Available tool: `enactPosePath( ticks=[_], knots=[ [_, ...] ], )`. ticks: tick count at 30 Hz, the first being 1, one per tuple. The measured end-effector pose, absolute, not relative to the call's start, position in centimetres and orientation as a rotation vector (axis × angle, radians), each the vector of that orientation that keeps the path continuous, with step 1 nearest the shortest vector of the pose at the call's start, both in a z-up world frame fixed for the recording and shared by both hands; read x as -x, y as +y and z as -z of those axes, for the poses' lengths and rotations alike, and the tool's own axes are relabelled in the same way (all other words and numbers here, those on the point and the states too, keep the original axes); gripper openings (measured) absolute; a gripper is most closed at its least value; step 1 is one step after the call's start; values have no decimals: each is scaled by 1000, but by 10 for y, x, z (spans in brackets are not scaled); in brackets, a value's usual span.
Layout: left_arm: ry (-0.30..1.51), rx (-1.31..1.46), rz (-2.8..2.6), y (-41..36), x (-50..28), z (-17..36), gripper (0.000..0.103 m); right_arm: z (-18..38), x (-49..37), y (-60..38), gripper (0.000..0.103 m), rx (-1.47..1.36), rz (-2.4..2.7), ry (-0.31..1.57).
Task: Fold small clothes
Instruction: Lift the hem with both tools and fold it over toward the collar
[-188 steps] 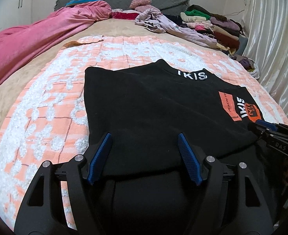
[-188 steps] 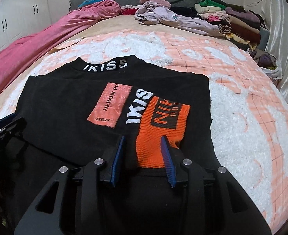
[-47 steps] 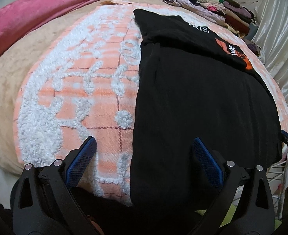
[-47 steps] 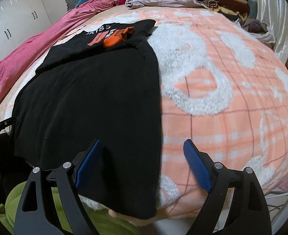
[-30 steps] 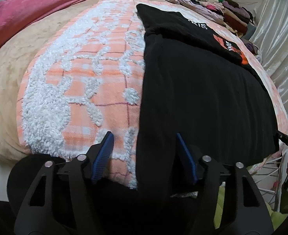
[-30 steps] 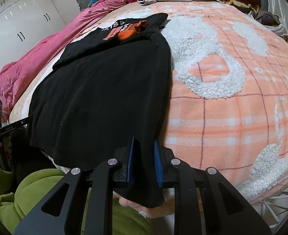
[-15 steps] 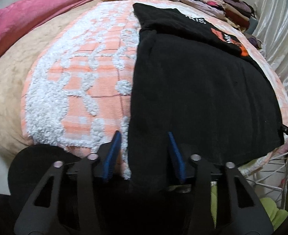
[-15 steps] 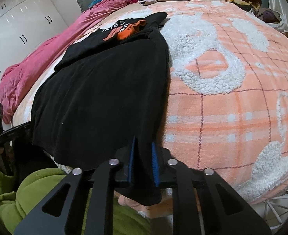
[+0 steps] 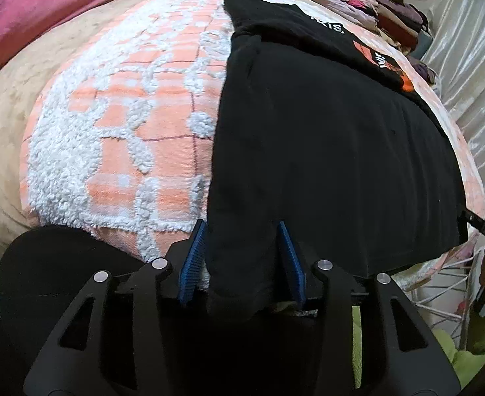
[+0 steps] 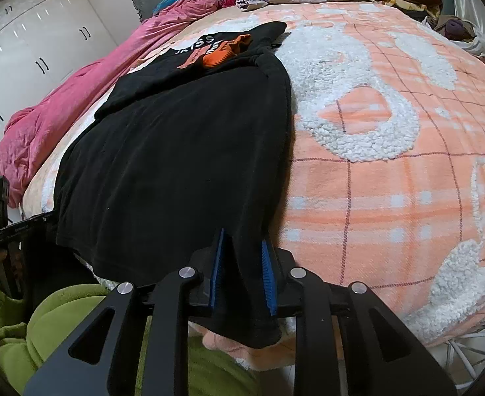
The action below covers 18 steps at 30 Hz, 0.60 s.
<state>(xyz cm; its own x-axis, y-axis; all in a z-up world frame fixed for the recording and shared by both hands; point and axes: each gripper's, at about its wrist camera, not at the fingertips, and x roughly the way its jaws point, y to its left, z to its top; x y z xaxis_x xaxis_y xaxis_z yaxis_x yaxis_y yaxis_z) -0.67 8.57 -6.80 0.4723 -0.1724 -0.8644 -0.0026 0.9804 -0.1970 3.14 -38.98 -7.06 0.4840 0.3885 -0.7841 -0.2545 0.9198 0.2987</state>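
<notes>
Black cloth bunches at 6 o'clock in both wrist views: the left gripper (image 9: 242,257) has its blue pads on either side of the black shirt's (image 9: 325,138) near hem corner, apparently pinching it, and the right gripper (image 10: 242,264) clamps the opposite corner. From there the shirt runs flat up the orange-and-white blanket (image 10: 391,171) toward its folded printed end at 12 o'clock. If either grip is shallow, a corner could slip as the hem lifts, skewing the fold.
</notes>
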Motion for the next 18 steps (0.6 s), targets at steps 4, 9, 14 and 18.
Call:
enactPosePath(
  ticks=[4,9,14,18],
  knots=[
    [1026,176,150,81,8,54,5,60,-30,-393,9,-181,-428,960],
    [949,226,200,87,1,25,5,34,-37,-401,8,-236,-471,885],
    [854,283,213,101,-18,-11,5,1,-58,-407,8,-267,-488,783],
    [787,337,196,118,-46,-37,5,-22,-81,-405,8,-264,-477,704]
  ],
)
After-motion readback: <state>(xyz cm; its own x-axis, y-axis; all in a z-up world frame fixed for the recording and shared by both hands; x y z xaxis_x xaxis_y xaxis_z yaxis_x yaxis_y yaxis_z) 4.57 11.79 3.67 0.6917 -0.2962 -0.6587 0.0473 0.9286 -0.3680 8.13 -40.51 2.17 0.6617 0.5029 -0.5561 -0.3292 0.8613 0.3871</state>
